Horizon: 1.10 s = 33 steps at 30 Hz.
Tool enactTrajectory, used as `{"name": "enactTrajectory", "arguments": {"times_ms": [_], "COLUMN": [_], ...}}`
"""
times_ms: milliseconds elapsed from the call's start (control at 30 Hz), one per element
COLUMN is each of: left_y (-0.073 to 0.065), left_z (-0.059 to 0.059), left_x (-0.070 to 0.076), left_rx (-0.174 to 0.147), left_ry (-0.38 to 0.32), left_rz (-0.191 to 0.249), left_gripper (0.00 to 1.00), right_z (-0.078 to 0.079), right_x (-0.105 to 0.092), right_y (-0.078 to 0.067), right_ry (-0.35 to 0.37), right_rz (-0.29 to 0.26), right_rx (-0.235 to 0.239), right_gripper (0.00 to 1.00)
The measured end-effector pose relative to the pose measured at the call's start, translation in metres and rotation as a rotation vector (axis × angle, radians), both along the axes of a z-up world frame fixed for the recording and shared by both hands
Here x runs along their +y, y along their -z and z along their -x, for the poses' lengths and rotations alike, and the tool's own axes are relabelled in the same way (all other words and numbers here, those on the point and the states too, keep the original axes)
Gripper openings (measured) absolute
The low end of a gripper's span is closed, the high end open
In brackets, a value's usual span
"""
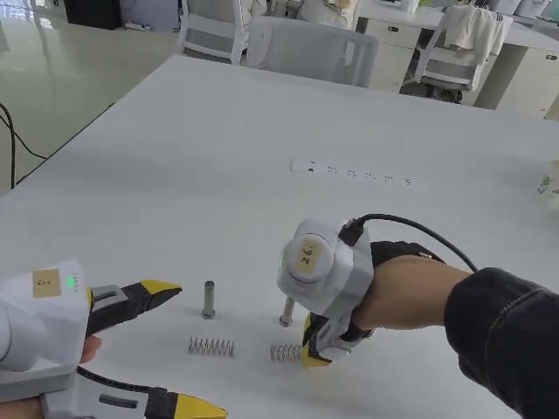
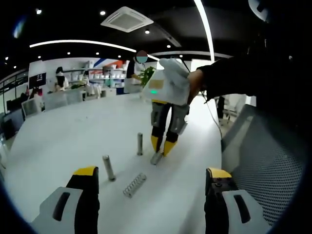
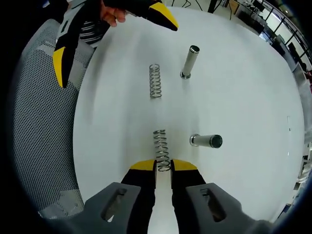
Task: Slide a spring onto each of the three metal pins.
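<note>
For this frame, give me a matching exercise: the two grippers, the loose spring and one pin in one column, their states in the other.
Things:
1. left gripper
2. right gripper
3. loose spring
4. pin nearer the left gripper

States:
A. stands upright, no spring on it
B. jaws closed on the other spring
C. jaws wide apart, holding nothing
D. lies flat on the table, untouched

Pairs: 1-C, 2-B, 3-D, 4-A.
</note>
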<state>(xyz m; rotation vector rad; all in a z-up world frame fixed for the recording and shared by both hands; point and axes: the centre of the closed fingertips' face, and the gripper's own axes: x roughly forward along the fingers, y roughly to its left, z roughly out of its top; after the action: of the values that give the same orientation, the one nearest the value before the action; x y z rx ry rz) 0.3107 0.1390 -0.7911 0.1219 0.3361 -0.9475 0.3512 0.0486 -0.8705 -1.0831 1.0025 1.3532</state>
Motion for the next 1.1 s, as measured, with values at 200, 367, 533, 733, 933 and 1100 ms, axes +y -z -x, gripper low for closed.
{"name": "enactTrajectory", "arguments": {"times_ms": [200,367,533,733,933,1100], "left_y": [0.0,0.0,0.0,-0.001,-0.003,-0.005], "left_z": [0.001,0.002,0.003,0.004,0.007,0.01], "left_x": [-0.001,-0.002,-0.002,-0.006,-0.01,-0.013], "left_rx": [0.001,0.001,0.003,0.002,0.003,0.003], "left_ry": [0.001,0.005,0.01,0.023,0.041,0.058], "left_rz": [0.001,0.001,-0.004,-0.002,0.004,0.012], "left_gripper": [0.86,0.86,0.85,0.81,0.73,0.66], "right_z": [0.0,0.0,0.003,0.014,0.023,0.028], "right_x": [0.0,0.001,0.001,-0.002,0.003,0.01], "right_y": [0.0,-0.002,-0.01,-0.018,-0.032,-0.042], "right_ry": [-0.01,-0.005,0.013,0.014,0.013,-0.014], "right_rz": [0.0,-0.004,-0.018,-0.024,-0.054,-0.063], "right_rx": [-0.012,-0.017,-0.009,0.016,0.044,0.039], "right_gripper": [0.08,0.08,0.08,0.08,0.08,0.08]}}
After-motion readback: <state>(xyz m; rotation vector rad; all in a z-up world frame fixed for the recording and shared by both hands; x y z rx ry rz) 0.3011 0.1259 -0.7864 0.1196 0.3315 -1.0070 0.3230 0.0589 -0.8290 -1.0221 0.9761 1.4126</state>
